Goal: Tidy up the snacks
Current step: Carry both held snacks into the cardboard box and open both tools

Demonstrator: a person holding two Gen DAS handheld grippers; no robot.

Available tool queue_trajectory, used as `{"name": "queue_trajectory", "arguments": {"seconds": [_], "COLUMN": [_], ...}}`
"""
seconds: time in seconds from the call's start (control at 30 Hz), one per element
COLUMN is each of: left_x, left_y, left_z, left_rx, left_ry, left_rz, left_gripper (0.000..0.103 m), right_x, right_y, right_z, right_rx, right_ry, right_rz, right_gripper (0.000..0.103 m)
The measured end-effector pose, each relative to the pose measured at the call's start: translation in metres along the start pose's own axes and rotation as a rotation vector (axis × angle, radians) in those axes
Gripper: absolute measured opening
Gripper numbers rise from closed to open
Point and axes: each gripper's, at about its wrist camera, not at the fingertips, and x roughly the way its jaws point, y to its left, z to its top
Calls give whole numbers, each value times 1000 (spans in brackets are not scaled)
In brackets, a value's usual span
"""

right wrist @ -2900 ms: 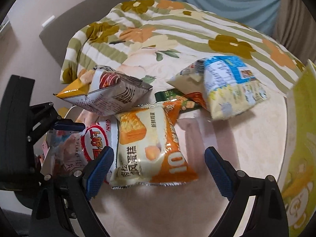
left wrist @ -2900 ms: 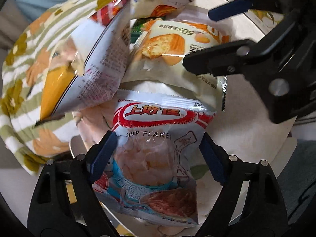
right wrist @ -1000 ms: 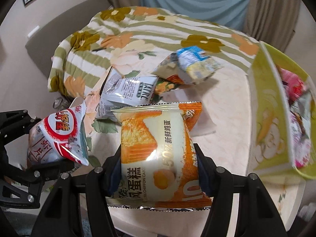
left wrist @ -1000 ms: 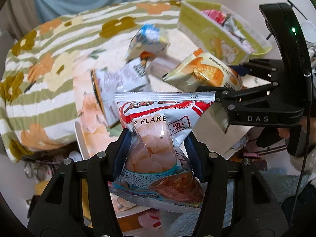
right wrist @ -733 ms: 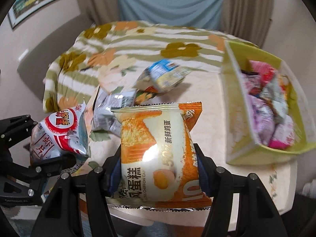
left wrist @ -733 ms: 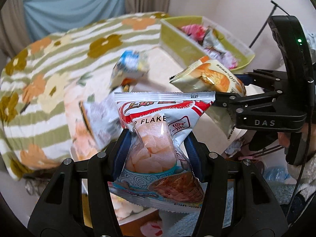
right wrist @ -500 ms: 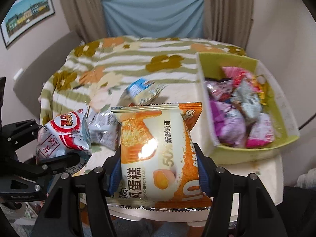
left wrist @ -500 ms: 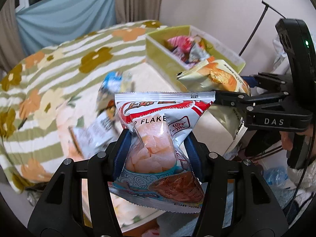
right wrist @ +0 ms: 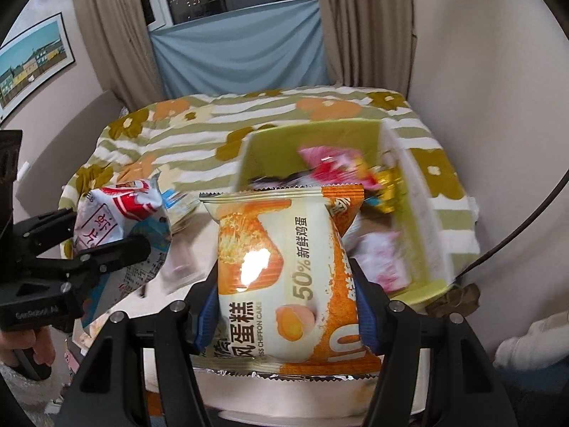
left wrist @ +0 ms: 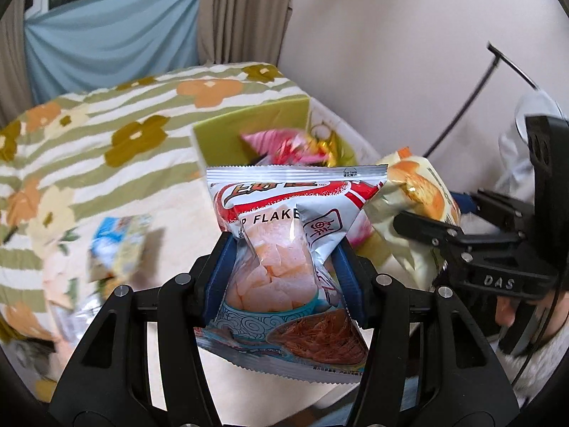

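Since the frames of nearly three seconds before, both packets had come up off the bench [right wrist: 199, 249] and been carried across until the green box [right wrist: 320, 138] lay just beyond them; a second earlier that box had still sat off at the right edge of both views. The bed with its striped, flowered cover [left wrist: 106, 114] filled the ground behind, the pale bench in front of it, and the green box stood on the bench's far right part, crowded with pink, red and gold wrappers (blurred, so their kinds could not be told). The left tool [left wrist: 284, 259] was clenched on the shrimp flake bag [left wrist: 284, 249], its blue pads pinching the bag at the waist so that the foil flared above and below. The right tool [right wrist: 284, 302] was clamped on the chiffon cake packet [right wrist: 284, 277], its pads pressing both side edges, the packet upright with the box's near wall just behind its top seam. Each tool showed in the other's view, a hand [right wrist: 21, 348] under the left one. A blue-and-white packet [left wrist: 117, 245] lay blurred on the bench at the left.
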Motion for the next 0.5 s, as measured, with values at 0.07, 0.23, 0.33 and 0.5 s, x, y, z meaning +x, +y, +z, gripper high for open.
{"name": "queue_trajectory", "arguments": {"seconds": [0.07, 0.23, 0.33, 0.5], "left_x": [21, 60, 82, 106], "left_y": [-11, -16, -13, 2], "left_z": [15, 42, 56, 73], "left_rx": [-35, -111, -129, -160], "left_ry": [-1, 9, 25, 57], "left_rz": [9, 46, 86, 126], "left_gripper": [52, 52, 52, 57], "right_x": [2, 12, 21, 41], "right_y": [-26, -60, -71, -80], "right_z": [9, 25, 34, 42], "right_rx": [5, 2, 11, 22], "right_ry": [-5, 5, 16, 42], "right_rz": [2, 9, 29, 52], "right_gripper": [59, 59, 59, 59]}}
